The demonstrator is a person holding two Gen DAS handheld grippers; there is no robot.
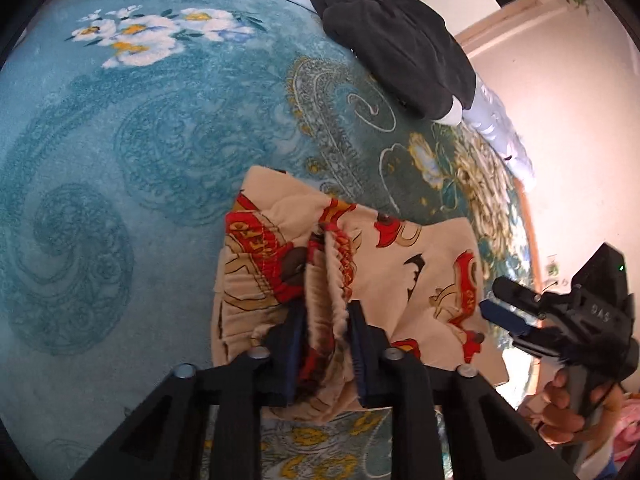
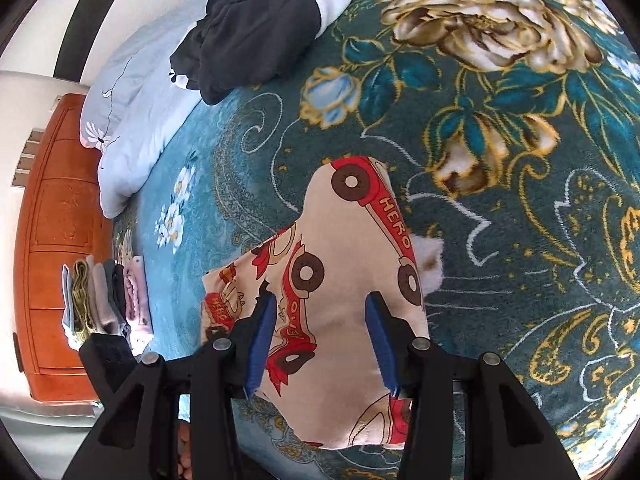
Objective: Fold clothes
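Left gripper [image 1: 326,336] clamped on gathered waistband of cream car-print garment [image 1: 352,264], lower centre. Right gripper [image 2: 320,340] jaws apart, garment beneath, contact unclear.

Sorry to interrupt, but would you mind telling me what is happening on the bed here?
A person is folding clothes with a hand-held gripper in each hand. The left hand-held gripper is shut on the gathered waistband of a cream garment with red cars, which lies on the teal floral blanket. The right hand-held gripper has its jaws apart over another part of the same garment; whether it grips is unclear. A dark garment waits near the pillow, and a stack of folded clothes sits at the bed's edge.
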